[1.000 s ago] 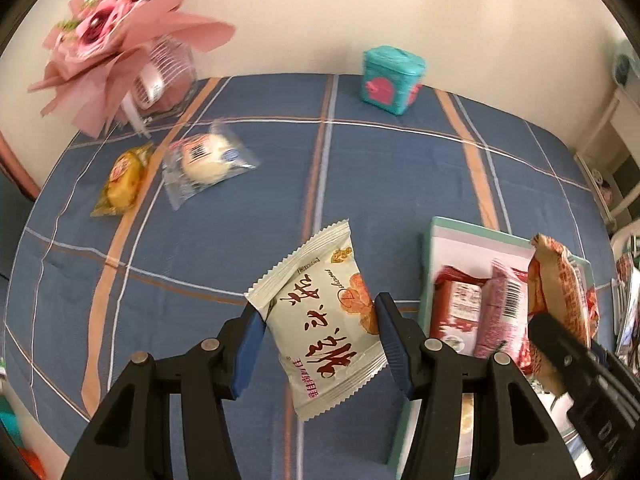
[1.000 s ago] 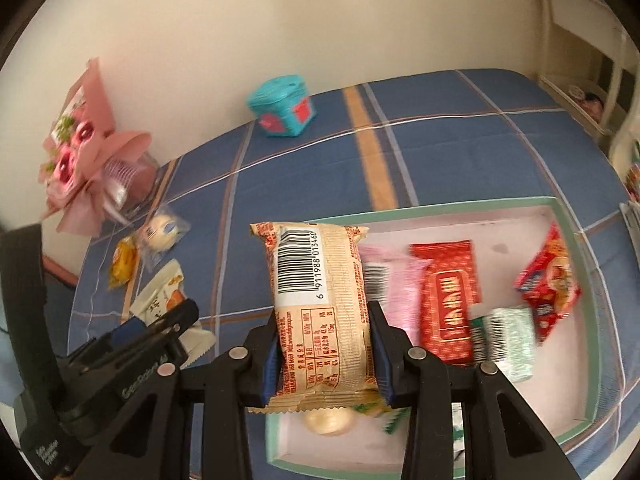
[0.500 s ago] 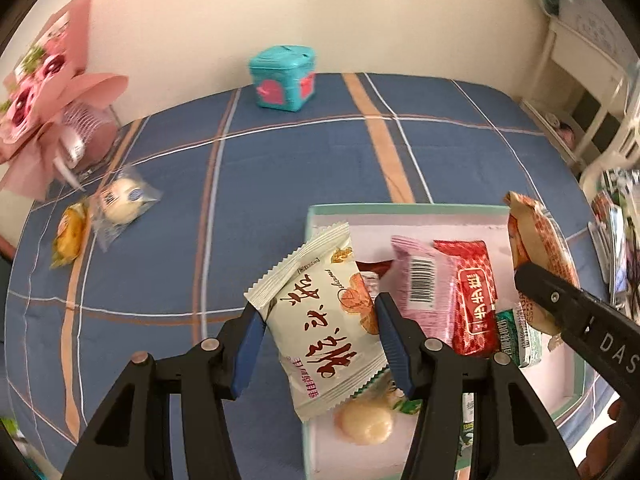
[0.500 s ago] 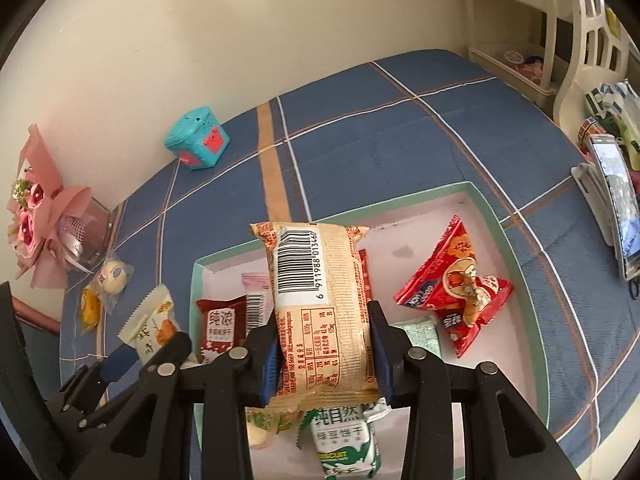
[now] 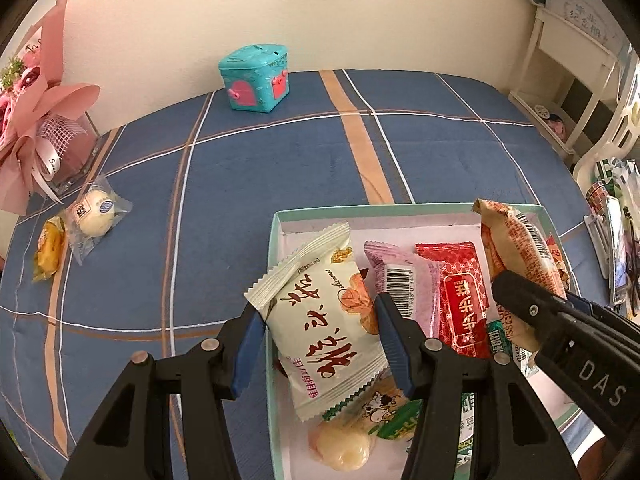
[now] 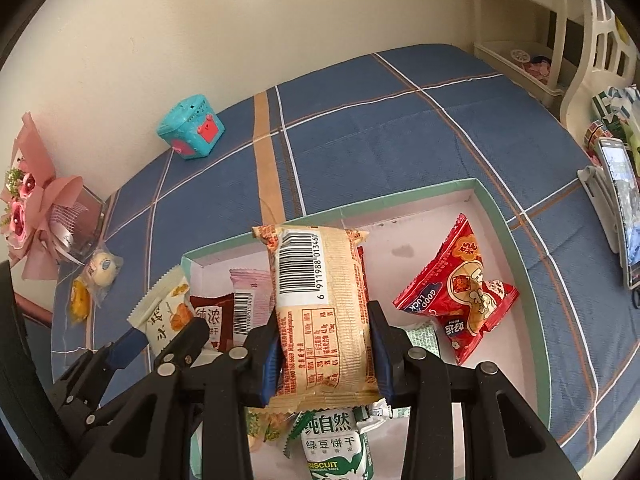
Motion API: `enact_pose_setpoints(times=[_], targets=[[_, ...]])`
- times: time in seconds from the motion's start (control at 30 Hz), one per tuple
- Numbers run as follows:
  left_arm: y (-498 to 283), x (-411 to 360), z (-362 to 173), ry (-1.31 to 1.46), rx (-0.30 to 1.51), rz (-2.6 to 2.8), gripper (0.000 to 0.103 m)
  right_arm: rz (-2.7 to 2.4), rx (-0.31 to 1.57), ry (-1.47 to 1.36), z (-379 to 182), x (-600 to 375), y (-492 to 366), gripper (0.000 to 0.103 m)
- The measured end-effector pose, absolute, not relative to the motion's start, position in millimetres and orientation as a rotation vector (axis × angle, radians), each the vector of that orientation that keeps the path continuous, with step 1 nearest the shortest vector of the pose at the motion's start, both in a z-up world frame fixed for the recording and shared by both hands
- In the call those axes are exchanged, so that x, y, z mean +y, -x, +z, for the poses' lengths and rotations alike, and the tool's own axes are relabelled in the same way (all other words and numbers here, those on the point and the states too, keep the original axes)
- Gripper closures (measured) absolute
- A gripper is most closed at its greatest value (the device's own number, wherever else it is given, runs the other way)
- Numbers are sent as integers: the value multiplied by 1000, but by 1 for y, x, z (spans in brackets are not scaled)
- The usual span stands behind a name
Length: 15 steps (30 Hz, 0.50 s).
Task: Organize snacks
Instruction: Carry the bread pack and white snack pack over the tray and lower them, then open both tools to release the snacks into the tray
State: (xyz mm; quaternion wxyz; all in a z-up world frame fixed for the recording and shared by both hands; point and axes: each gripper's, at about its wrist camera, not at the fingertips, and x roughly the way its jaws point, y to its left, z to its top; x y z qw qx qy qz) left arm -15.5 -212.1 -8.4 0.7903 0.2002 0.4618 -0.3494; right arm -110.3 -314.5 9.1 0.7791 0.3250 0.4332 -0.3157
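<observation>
1. Cream wall [image 5: 360, 8] behind; white shelf unit [image 5: 568, 64] at right edge.
2. Table [image 5: 280, 152] under blue plaid cloth with tan and white stripes.
3. Teal-rimmed tray [image 6: 516, 248] near front right, pale pink floor, several snack packs inside.
4. Pink bouquet [image 5: 36, 120] far left; teal toy box [image 5: 256, 78] by the wall.
5. Left gripper [image 5: 320, 334] clenched on cream snack pack [image 5: 324, 336], held above tray's left edge.
6. Right gripper [image 6: 324, 354] clamped on tan barcode pack [image 6: 320, 312], upright, above tray's near part.
7. Red triangular pack [image 6: 460, 296] lying in tray, right of tan pack, apart.
8. Clear-wrapped round cake [image 5: 94, 220] and yellow snack [image 5: 50, 254] on cloth near bouquet, well away from tray.
</observation>
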Motion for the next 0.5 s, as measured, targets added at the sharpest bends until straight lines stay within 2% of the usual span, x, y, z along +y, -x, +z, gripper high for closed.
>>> enact_pose_setpoints(times=[0.43,0.5], targets=[[15,-215,-17,-437,1033,-780,45,-689,972,-700,3,-315,104,62],[14,-214,-17,-432,1043,-779,41,-690,972,-707,4,-316,105,62]])
